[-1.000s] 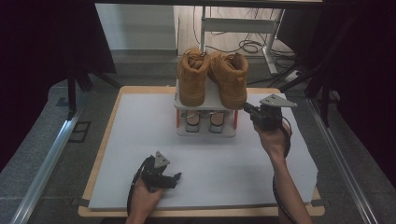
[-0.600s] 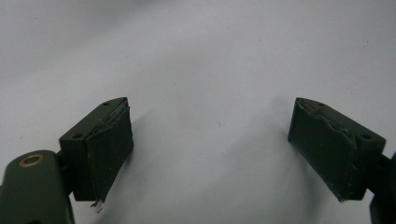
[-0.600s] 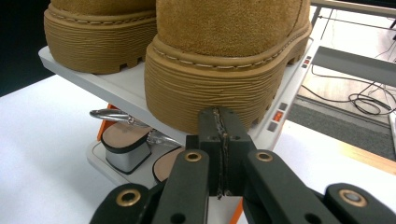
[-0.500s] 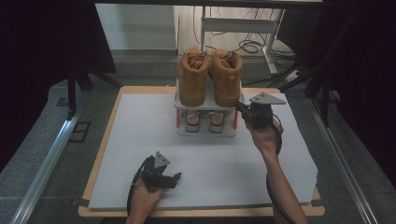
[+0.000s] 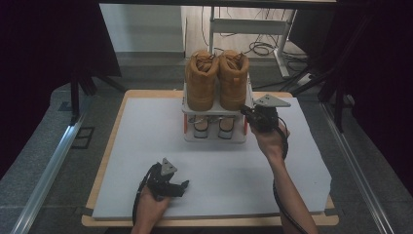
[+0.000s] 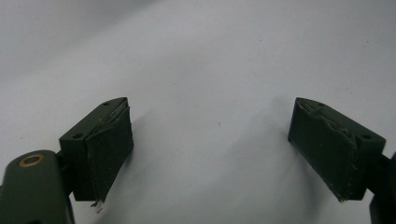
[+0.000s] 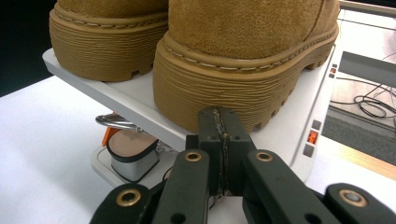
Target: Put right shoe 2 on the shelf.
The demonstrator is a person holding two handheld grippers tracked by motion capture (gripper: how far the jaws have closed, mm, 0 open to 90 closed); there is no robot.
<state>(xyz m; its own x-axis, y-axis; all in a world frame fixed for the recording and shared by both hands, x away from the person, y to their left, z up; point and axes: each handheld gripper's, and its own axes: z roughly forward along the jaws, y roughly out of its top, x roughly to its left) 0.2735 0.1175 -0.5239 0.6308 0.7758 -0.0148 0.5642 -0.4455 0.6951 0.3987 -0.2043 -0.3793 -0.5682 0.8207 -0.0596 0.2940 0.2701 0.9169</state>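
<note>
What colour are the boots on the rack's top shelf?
Tan, with ribbed soles in the same colour. The boots show best in the right gripper view.

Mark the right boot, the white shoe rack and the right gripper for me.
right boot (image 5: pixel 233 80), high view, on its tan upper.
white shoe rack (image 7: pixel 116 93), right gripper view, on the bare top shelf between the soles.
right gripper (image 7: pixel 220 122), right gripper view, where its closed fingers meet.

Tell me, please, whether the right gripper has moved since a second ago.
Yes. In the high view the right gripper has shifted left toward the white shoe rack, its shut jaws now at the rack's right edge by the right boot.
</note>
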